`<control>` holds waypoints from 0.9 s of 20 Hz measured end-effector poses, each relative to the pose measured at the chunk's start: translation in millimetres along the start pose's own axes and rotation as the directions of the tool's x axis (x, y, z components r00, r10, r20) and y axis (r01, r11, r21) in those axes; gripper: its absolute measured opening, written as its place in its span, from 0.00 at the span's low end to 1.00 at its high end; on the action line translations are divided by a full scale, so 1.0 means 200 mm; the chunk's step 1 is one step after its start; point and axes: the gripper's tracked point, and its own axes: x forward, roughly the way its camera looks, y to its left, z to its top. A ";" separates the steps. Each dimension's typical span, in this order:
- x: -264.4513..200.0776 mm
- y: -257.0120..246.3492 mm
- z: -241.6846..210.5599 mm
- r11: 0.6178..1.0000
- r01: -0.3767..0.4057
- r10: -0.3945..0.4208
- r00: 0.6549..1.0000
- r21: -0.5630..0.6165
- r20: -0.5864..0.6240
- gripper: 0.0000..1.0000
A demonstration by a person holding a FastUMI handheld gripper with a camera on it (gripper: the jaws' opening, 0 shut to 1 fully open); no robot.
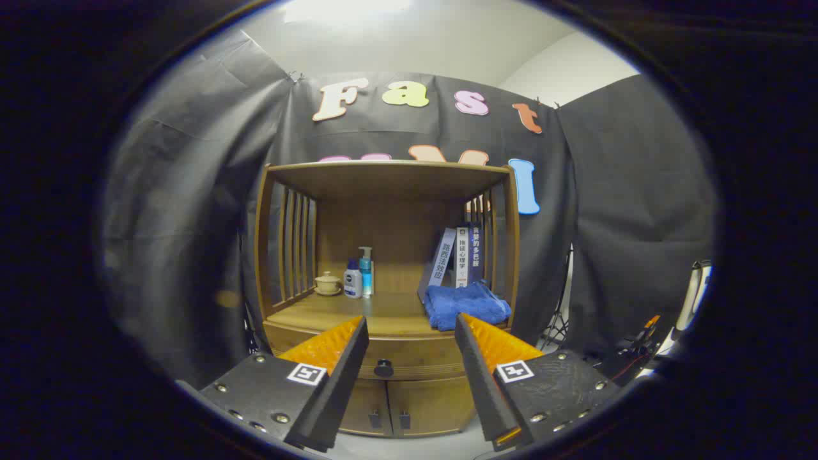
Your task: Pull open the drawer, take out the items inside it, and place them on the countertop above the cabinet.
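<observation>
A wooden cabinet stands ahead against the booth wall. Its drawer is closed, with a round dark knob on the front. My gripper is open and some way short of the cabinet. The knob shows between the fingers, nearer the left one, and nothing is held. The countertop above the drawer carries a folded blue towel on the right. At the back left stand a small cup on a saucer and two bottles. The drawer's contents are hidden.
Several books lean at the back right of the shelf. Slatted sides and a top board enclose the shelf space. Two small doors sit below the drawer. Stand legs and cables are on the floor to the right.
</observation>
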 end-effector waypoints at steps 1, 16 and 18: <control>0.00 0.00 0.00 1.000 -0.002 0.002 1.000 -0.001 -0.004 0.82; 0.03 -0.05 -0.04 0.999 0.040 -0.039 0.999 0.032 -0.014 0.82; 0.08 -0.10 -0.07 0.996 0.088 -0.087 0.996 0.034 -0.020 0.82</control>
